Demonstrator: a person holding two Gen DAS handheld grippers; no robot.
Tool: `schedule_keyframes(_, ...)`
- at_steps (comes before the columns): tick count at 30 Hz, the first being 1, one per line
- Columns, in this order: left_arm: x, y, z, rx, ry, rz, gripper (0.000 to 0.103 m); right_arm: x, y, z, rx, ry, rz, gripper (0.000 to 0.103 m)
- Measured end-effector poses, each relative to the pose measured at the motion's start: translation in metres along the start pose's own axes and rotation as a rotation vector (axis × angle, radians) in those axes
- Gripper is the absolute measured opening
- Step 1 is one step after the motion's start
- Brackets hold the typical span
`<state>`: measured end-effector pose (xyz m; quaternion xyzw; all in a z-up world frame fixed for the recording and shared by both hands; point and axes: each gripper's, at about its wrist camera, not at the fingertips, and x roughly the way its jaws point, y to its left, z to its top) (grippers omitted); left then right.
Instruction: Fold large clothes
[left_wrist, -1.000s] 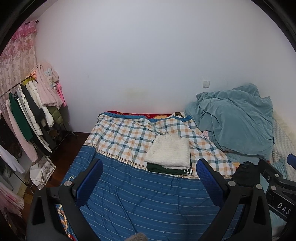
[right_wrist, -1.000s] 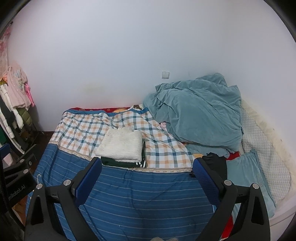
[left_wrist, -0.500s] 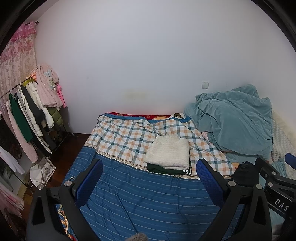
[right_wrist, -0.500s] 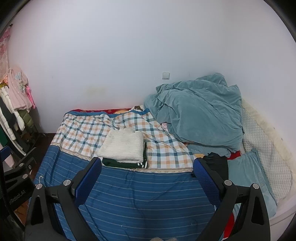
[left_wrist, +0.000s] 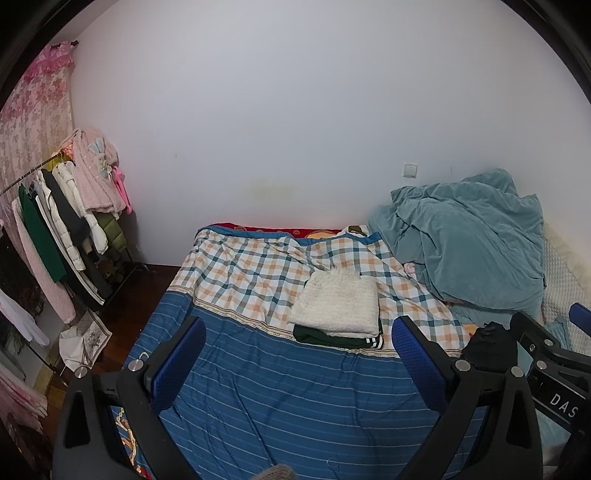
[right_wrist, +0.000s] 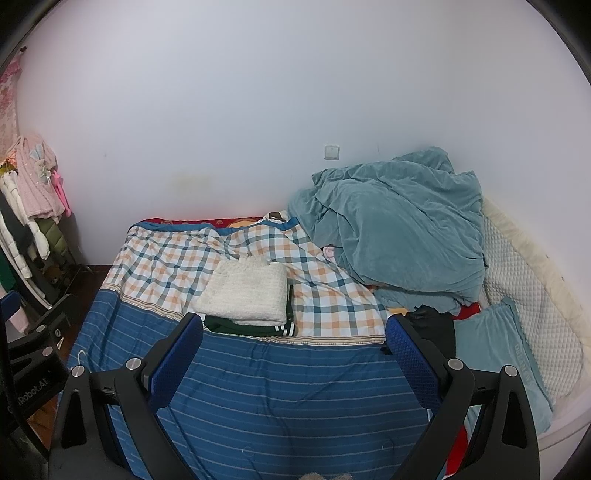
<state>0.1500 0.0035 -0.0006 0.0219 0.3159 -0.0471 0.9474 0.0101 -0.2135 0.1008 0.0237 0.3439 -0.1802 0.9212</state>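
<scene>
**Folded stack on bed, both grippers held clear**

A folded cream knit garment (left_wrist: 338, 308) is stacked on a folded dark green garment (left_wrist: 334, 338) with white stripes at one edge. The stack is located ahead of both grippers, on the checked part of the bedspread (right_wrist: 295, 398), near the boundary with its blue striped part. A crumpled black garment (right_wrist: 434, 328) is seen just beyond the right finger of the right gripper (right_wrist: 293, 360). The left gripper (left_wrist: 297, 363) is held above the blue striped area; its jaws are spread wide and nothing is gripped. The right gripper's jaws are likewise spread and empty. A heaped teal blanket (right_wrist: 399, 225) lies ahead to the right. A clothes rack (left_wrist: 62, 236) stands far left.
</scene>
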Motion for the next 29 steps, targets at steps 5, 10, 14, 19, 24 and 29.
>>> schedule_keyframes(5, 0.0005, -0.0003, 0.0007, 0.002, 0.002, 0.001, 0.103, -0.0007, 0.0000, -0.0011, -0.001, 0.001, 0.000, 0.100)
schedule_keyframes(10, 0.0001, 0.0004, 0.0018, 0.001, 0.002, 0.002, 0.103, -0.0012, 0.0014, 0.0011, 0.003, 0.000, 0.000, 0.100)
schedule_keyframes(14, 0.0003, 0.0004, 0.0006, 0.001, 0.002, -0.002, 0.103, -0.0010, 0.0024, 0.0022, 0.003, 0.001, 0.002, 0.100)
schedule_keyframes(19, 0.0002, 0.0009, 0.0006, 0.001, 0.002, -0.001, 0.103, -0.0013, 0.0028, 0.0023, 0.004, 0.001, 0.001, 0.100)
schedule_keyframes(24, 0.0003, 0.0027, 0.0006, 0.000, 0.002, -0.001, 0.103, -0.0003, 0.0038, 0.0039, 0.003, -0.001, 0.001, 0.100)
schedule_keyframes(29, -0.0021, 0.0075, -0.0008, -0.005, -0.009, 0.008, 0.103, 0.0007, 0.0050, 0.0065, 0.001, -0.002, 0.002, 0.100)
